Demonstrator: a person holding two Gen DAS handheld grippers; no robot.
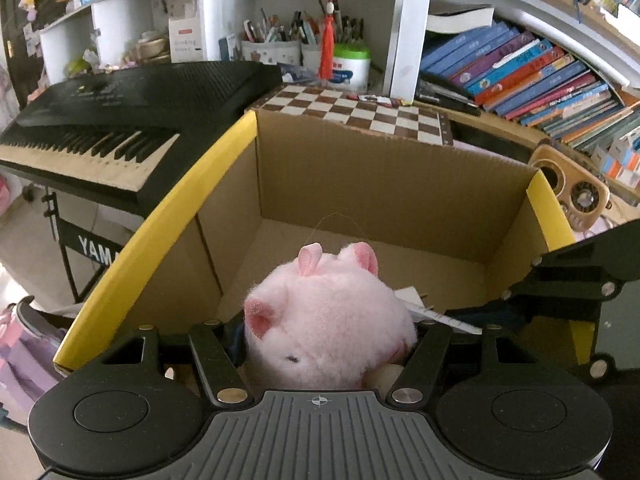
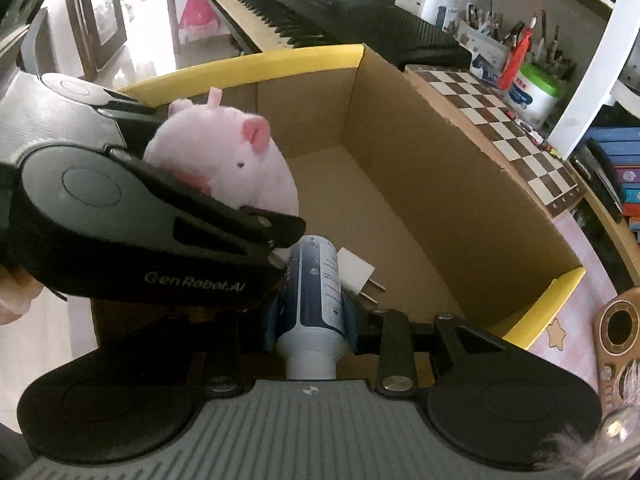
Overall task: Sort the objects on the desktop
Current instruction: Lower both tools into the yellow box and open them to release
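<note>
My left gripper [image 1: 330, 326] is shut on a pink plush pig [image 1: 324, 320] and holds it over the near end of an open cardboard box [image 1: 360, 168] with yellow-edged flaps. The pig [image 2: 224, 160] and the left gripper [image 2: 224, 200] also show in the right wrist view, at the box's [image 2: 460, 184] near left side. My right gripper [image 2: 314, 312] is shut on a white and dark blue bottle [image 2: 320, 292], pointing into the box from its near edge. A white card [image 2: 356, 270] lies on the box floor beside the bottle.
A black keyboard [image 1: 120, 120] stands left of the box. A chessboard [image 1: 360, 110] lies behind it, with pen cups [image 1: 276, 46] and a white tub [image 1: 350, 64] beyond. Books [image 1: 540, 76] fill the right shelf. A wooden radio [image 1: 568, 192] sits right of the box.
</note>
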